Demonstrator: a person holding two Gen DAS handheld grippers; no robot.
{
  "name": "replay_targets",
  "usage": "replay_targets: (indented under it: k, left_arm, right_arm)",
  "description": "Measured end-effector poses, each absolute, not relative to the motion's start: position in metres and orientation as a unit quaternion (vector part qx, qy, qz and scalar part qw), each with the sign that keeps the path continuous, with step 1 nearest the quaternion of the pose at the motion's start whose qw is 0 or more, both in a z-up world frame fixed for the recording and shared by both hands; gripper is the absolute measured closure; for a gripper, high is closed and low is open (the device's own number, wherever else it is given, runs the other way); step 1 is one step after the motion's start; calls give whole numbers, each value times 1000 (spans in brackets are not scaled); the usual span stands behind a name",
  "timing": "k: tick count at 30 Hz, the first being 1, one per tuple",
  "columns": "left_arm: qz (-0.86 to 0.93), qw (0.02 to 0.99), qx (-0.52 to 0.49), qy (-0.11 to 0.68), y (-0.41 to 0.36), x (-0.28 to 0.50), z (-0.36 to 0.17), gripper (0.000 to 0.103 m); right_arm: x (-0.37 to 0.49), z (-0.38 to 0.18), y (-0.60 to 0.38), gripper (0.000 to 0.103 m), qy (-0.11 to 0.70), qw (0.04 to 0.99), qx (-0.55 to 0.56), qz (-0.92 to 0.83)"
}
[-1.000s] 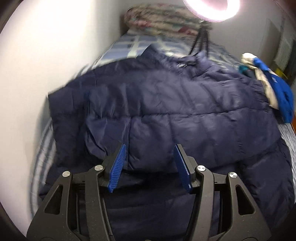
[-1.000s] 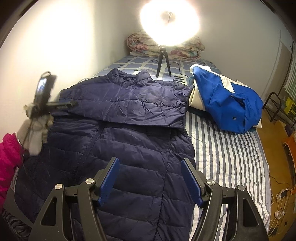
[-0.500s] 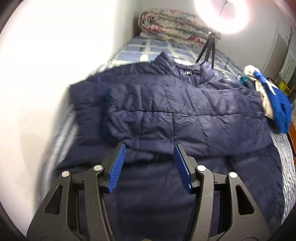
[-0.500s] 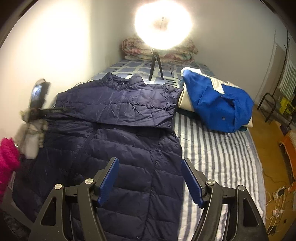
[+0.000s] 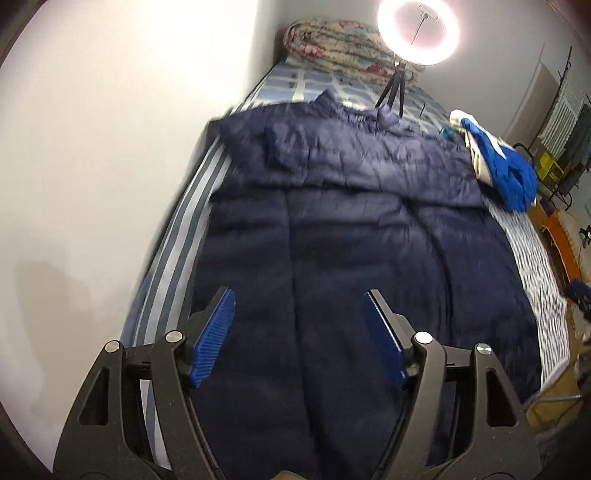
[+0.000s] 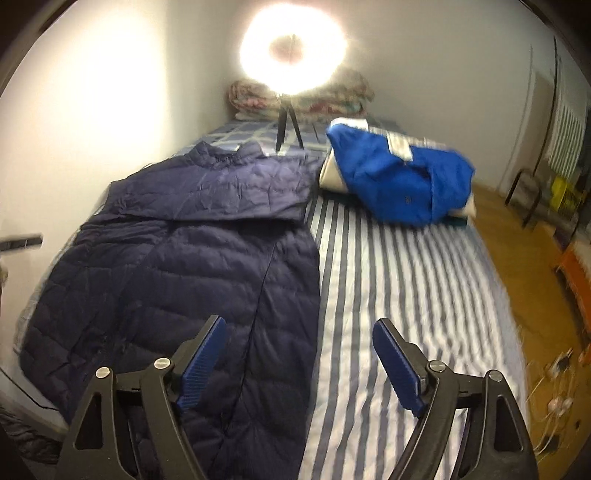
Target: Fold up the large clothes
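A large navy quilted coat lies spread on a bed with a blue-and-white striped sheet, its sleeves folded across the chest and its collar toward the far end.

The left claw hangs over the coat's lower half, jaws opening with nothing between them. The right claw hangs over the coat's right edge where it meets bare sheet, jaws also opening and empty.

Only the left view shows the ring light clearly as a ring on its tripod; in the right view it is a glaring blur. The right view alone shows the bright blue jacket in full, heaped beside the coat's shoulder, and cables on the wooden floor. The left view is motion-blurred. The coat's hem is cut off behind both claws.
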State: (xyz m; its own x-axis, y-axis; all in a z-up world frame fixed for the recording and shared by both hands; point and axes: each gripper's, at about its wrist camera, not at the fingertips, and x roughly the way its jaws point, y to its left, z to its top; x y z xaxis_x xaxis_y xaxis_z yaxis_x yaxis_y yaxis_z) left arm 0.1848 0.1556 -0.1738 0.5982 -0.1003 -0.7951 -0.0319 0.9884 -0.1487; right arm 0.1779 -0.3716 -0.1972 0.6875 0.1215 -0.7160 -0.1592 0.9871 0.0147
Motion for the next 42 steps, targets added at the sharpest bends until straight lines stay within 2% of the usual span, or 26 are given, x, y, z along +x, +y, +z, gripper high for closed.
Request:
replay_targets:
  k: [9,13,17,23,30,33,35,36,38,39,40,42]
  left_arm:
    - [5,854,-120,506,197,112,-237,29]
    - [15,830,-165,532,219,97,-265,29]
    - [9,815,-197,544,230,85,-279,29]
    - [-5,813,-212,543,230,73,-281,30]
    - [-23,818,-162,551,203,69,-282,50]
    - [-27,819,-154,552,199,68,-280,71]
    - [-27,820,-155,550,197,69,-278,90]
    - [-29,822,-158,546,196,69,-276,94]
    - [-29,829,-162,535,193,69,-267,97]
    - [-31,833,-159,528,191,69,-262,98]
    - [-34,839,-156,520,188,69,-255,98]
    - [-39,850,-153,503,184,69,-242,99]
  right_arm:
    - [137,-262,-387,20,461,879,-4,124]
    - [129,-294,-400,20,499,856,47,127]
    - [127,-312,-416,20,516,836,121,140]
    - [128,-316,-408,20,522,825,132,169]
    - [123,-319,-392,19,527,814,129,208]
    - [121,-320,-387,20,532,803,140,228]
    - [120,-321,-382,26,535,795,145,245]
    - [121,-322,-381,33,538,792,147,249]
    - [122,-322,-378,45,540,791,150,248]
    - [124,-321,-378,67,540,788,157,251]
    - [125,-320,-379,81,541,783,167,255]
    - [126,-314,-381,91,535,785,183,254]
